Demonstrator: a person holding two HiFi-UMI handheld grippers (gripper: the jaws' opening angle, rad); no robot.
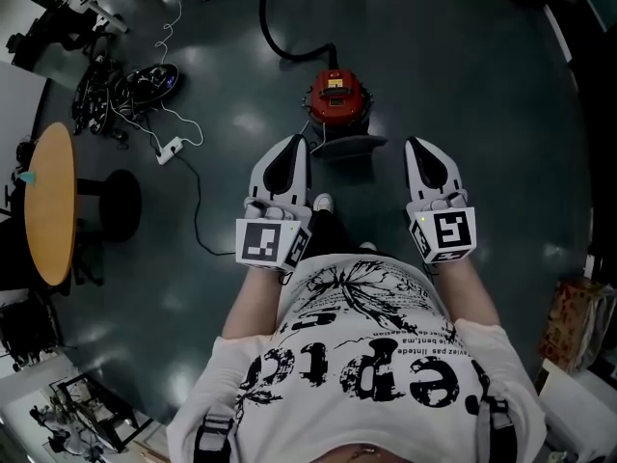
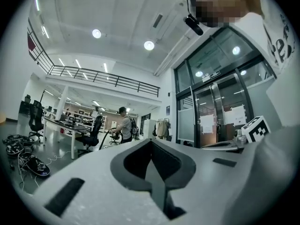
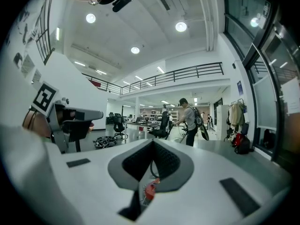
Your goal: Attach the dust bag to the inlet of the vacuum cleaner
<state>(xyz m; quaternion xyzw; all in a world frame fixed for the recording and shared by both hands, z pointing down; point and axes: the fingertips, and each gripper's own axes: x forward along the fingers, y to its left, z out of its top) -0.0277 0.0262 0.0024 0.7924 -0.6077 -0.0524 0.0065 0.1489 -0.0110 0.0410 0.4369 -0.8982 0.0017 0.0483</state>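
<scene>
right gripper (image 3: 152, 143): fingers together, empty | red vacuum cleaner (image 3: 149, 190): seen through slit | left gripper (image 3: 74, 116): alongside

Round table (image 1: 48, 205), tangled cables (image 1: 130, 90)

The dark, glossy floor (image 1: 482, 95) reflects the round ceiling lights (image 2: 149, 45). A round wooden table (image 1: 48, 205) stands beside a black stool (image 1: 116, 204), with tangled cables (image 1: 135, 85) near them. Farther away are office desks (image 2: 58, 123), a balcony railing (image 2: 103, 76) above, and tall glass doors (image 2: 218, 114).

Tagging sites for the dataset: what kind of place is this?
Probably an open-plan office or lab hall: long white desks with black office chairs, a railed upper-floor gallery, tall glass entrance doors.
</scene>
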